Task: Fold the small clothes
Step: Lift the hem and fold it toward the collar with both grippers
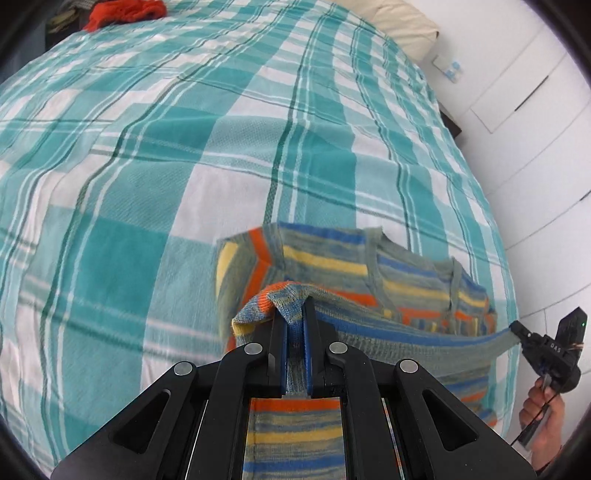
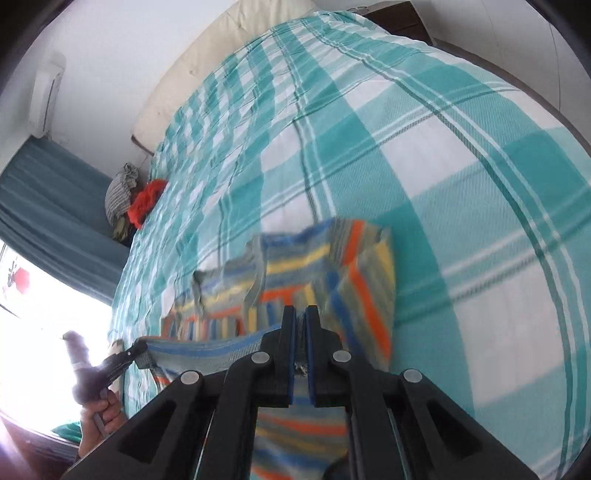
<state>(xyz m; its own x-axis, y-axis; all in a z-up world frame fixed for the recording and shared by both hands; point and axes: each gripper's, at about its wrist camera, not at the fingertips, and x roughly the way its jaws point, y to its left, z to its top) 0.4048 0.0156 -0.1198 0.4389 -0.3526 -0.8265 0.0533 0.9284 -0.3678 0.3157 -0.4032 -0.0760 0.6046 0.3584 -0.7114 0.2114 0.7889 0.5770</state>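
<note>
A small striped knit sweater (image 1: 388, 273) in blue, yellow, orange and grey lies on the teal plaid bedspread (image 1: 184, 147). Its near hem is lifted and pulled taut between both grippers, above the rest of the garment. My left gripper (image 1: 295, 314) is shut on one hem corner, the knit bunched over its fingertips. In the right wrist view my right gripper (image 2: 301, 314) is shut on the other hem corner of the sweater (image 2: 317, 266). Each gripper shows in the other's view, at the far end of the stretched hem: the right gripper (image 1: 517, 328) and the left gripper (image 2: 138, 349), each held by a hand.
A red garment (image 1: 125, 13) and a grey patterned bundle (image 2: 118, 195) lie at the bed's far corner. A cream headboard cushion (image 2: 221, 55) runs along the bed's far end. White cupboards (image 1: 535, 92) stand beside the bed, and a bright window (image 2: 44, 332) is on the other side.
</note>
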